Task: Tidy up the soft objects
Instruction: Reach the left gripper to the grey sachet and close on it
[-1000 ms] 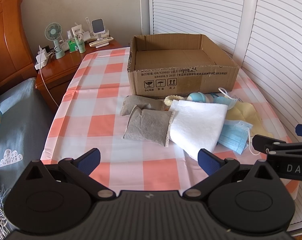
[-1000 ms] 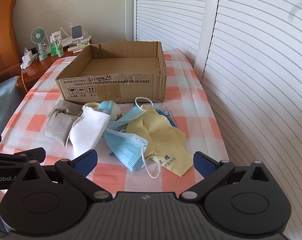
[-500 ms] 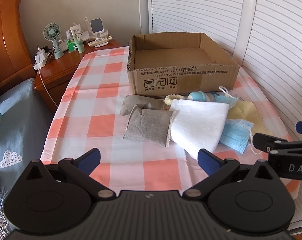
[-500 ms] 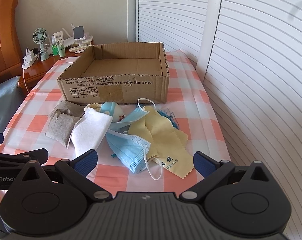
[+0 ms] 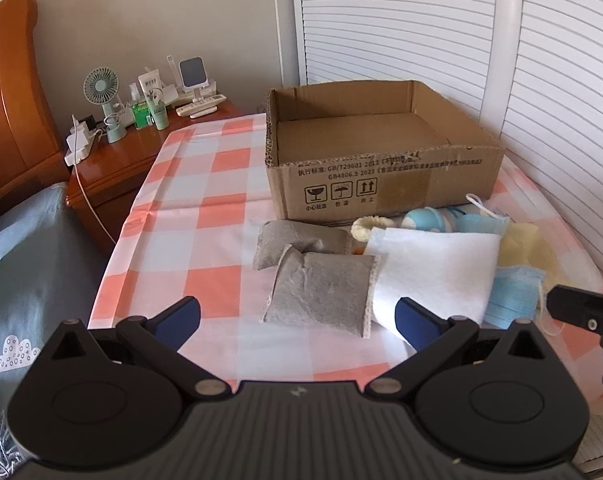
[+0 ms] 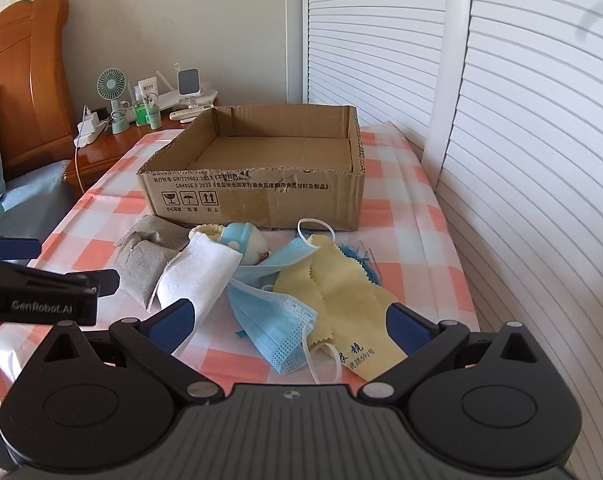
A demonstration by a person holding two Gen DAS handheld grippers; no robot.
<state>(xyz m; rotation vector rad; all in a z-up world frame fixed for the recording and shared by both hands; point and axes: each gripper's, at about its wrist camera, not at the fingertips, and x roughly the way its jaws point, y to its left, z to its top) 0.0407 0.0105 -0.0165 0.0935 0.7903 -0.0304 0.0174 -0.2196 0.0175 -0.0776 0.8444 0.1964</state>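
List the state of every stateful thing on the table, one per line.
cardboard box: open-topped, nothing inside
left gripper: open, holding nothing
right gripper: open, holding nothing
white cloth: folded, lying flat
blue face mask: crumpled, outside the box
yellow cloth: spread out, partly under the mask
grey pouches: overlapping, outside the box

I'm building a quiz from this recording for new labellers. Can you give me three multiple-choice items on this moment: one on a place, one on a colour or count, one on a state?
1. Where do the soft items lie?
A. inside the box
B. on the cloth in front of the box
C. on the nightstand

2. How many grey pouches show?
A. one
B. two
C. four

3. How is the left gripper?
A. open, holding nothing
B. shut on the towel
C. shut on a mask

Key:
1 B: the cardboard box holds nothing, and the white towel and yellow cloth lie before it.
2 B: grey pouches and.
3 A: the left gripper has its fingers spread.
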